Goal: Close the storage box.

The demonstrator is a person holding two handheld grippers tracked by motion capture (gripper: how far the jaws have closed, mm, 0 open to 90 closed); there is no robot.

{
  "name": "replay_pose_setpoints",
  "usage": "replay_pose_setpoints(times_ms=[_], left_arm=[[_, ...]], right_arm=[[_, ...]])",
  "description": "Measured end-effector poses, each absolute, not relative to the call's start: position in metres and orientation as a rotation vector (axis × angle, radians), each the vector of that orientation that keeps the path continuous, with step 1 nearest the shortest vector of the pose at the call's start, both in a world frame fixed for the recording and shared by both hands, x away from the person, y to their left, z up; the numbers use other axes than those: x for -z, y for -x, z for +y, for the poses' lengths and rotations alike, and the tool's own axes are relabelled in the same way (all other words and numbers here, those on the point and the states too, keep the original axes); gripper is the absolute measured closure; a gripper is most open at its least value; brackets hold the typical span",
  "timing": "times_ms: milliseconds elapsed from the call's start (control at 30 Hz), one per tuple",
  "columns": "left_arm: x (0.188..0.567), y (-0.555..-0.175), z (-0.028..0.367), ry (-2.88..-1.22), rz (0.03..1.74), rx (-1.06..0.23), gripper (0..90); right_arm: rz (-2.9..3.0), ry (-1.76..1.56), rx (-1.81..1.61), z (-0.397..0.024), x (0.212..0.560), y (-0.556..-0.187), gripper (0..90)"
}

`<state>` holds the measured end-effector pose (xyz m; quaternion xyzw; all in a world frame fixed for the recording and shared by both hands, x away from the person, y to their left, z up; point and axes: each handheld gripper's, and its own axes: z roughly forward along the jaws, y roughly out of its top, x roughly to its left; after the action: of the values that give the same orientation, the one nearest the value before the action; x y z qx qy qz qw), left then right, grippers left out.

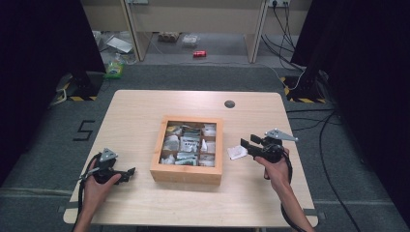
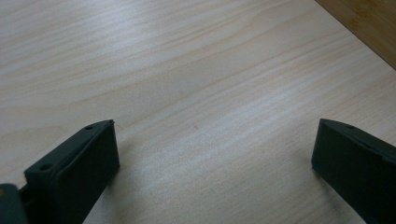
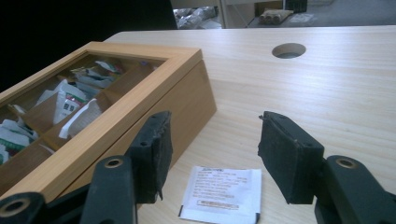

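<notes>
A wooden box [image 1: 187, 172] with a glass-framed lid sits in the middle of the table [image 1: 135, 116], holding several tea sachets [image 1: 183, 144] in compartments. A white sachet [image 1: 237, 152] lies flat on the table just right of the box. My right gripper [image 1: 245, 143] hovers open over that sachet [image 3: 221, 192], jaws spread to either side of it, with the box [image 3: 154, 100] at their left. My left gripper [image 1: 129, 172] rests open low over bare wood left of the box, nothing between its fingers [image 2: 74, 170].
A round cable hole [image 1: 229, 103] sits near the table's far edge. Beyond the table lie floor clutter, a red can [image 1: 199, 54] and cables [image 1: 300, 72]. Black curtains flank both sides.
</notes>
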<state>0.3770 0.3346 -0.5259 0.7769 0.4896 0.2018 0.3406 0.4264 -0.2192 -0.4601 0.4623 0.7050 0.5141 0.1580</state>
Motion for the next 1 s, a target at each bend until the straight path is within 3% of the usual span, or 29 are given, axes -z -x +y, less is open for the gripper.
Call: replay_pose_setpoints(times_ms=[500, 1000], left_arm=[[0.526, -0.377, 0.335, -2.022, 1.274, -0.525, 0.0], [0.526, -0.377, 0.335, -2.022, 1.274, -0.525, 0.0]], right_arm=[[1.942, -1.466, -1.418, -0.255, 0.471, -0.435, 34.3], [1.997, -1.451, -1.382, -0.252, 0.475, -0.434, 30.6]])
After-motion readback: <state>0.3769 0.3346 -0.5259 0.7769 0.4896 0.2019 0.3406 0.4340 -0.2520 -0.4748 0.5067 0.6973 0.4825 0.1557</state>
